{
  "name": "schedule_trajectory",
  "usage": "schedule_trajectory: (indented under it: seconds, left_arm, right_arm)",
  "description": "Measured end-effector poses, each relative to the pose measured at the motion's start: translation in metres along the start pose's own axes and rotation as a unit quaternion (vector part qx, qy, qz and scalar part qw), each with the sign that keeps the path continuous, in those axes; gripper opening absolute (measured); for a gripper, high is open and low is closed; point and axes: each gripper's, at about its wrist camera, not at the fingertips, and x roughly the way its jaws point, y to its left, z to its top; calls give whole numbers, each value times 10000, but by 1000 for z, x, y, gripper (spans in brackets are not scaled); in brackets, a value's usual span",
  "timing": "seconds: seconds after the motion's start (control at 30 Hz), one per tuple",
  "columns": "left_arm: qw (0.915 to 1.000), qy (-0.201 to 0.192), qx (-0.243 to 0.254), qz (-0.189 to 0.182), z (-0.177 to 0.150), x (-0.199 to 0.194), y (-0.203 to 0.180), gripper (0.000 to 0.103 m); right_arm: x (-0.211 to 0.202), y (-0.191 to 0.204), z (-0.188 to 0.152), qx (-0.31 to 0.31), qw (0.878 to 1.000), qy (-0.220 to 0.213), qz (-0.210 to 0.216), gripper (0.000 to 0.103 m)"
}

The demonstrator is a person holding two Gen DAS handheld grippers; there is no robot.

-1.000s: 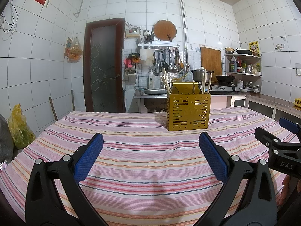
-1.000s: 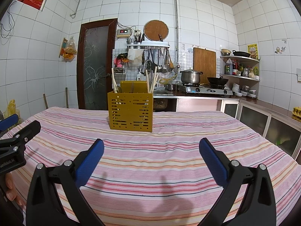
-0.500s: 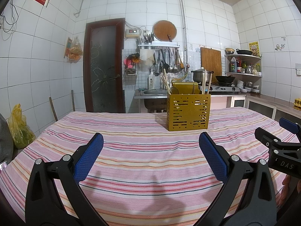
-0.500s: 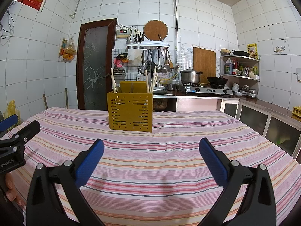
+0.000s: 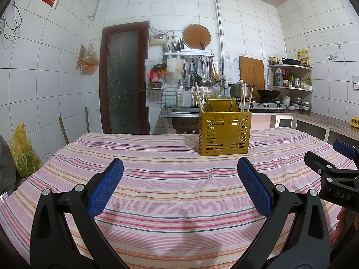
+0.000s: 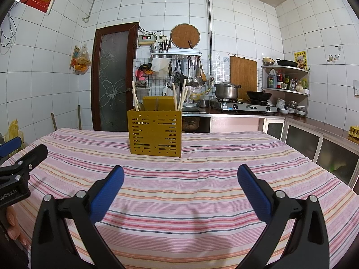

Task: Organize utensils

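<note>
the yellow utensil holder (image 5: 224, 134) stands upright mid-counter on the striped cloth (image 5: 157, 179), chopsticks (image 6: 135, 98) and a spoon poking out the top. both the left gripper (image 5: 179, 186) and right gripper (image 6: 180, 187) hang well short of it, fingers spread wide apart, empty. the risk — the holder looks light and tall, so a careless nudge or a snagged chopstick could tip it, or the cloth could drag and slide.
</note>
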Motion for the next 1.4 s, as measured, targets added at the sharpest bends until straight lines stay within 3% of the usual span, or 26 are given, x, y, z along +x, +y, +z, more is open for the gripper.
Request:
schedule_trajectory:
  seconds: [1.4]
  left_arm:
    - [10000, 20, -36, 18, 0, 1, 2, 98]
  right_arm:
    - [1, 6, 2, 51, 10000, 20, -38, 99]
